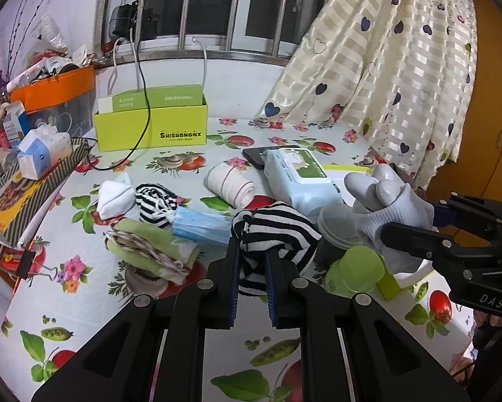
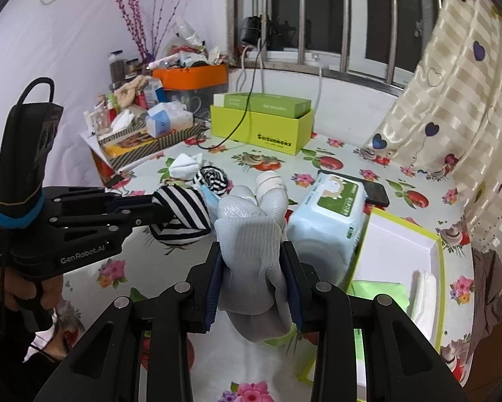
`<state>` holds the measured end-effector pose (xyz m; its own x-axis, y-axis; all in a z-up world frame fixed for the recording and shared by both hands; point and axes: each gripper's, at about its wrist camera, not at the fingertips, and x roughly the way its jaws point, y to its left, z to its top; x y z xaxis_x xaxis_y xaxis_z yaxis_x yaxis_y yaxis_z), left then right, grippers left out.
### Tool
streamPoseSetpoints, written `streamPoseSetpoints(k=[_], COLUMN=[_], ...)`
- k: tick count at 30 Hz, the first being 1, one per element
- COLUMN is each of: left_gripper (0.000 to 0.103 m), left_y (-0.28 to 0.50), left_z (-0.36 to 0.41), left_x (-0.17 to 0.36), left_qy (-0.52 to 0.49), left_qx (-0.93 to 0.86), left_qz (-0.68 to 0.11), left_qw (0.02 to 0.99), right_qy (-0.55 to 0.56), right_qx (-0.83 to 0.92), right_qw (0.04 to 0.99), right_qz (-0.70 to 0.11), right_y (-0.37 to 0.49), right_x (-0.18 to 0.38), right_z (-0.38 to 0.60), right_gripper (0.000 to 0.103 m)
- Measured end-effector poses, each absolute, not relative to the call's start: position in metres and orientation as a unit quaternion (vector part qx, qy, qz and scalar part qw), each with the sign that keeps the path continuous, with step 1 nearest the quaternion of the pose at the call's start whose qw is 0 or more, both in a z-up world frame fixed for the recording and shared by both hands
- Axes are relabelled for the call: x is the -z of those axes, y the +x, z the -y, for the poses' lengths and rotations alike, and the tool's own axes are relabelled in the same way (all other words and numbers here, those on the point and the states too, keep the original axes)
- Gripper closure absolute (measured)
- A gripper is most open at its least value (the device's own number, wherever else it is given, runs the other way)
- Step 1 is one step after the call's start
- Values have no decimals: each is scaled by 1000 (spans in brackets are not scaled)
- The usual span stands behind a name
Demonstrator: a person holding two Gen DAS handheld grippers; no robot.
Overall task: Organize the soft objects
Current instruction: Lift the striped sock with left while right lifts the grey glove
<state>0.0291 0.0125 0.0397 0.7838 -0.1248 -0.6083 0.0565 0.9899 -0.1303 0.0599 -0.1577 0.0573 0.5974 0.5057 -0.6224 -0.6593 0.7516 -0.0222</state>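
Above the fruit-print tablecloth (image 1: 190, 331), the left gripper (image 1: 253, 268) pinched a rolled black-and-white striped sock (image 1: 277, 231) and the right gripper (image 2: 253, 281) squeezed a grey work glove (image 2: 251, 234); both looked light, limp and compressible, best gripped mid-bundle.

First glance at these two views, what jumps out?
Each gripper is shut on something soft, held above the fruit-print tablecloth: the left gripper on a black-and-white striped sock, the right gripper on a grey work glove. Behind them, a lime-green box stands by the barred window, with more rolled socks between.
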Motion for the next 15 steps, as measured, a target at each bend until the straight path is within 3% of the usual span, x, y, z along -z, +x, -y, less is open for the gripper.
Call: streamPoseSetpoints(k=[15], left_gripper=[89], left_y=[37], left_z=[13], left_x=[-44], left_qy=[-41], left_qx=[65], left_qz=[-329], left_qw=[941], right_qy=[-108], right_qx=[-313], right_qw=[894], right_qz=[-302], right_y=[64], right_x=[-59], right_z=[185], right_gripper=[70])
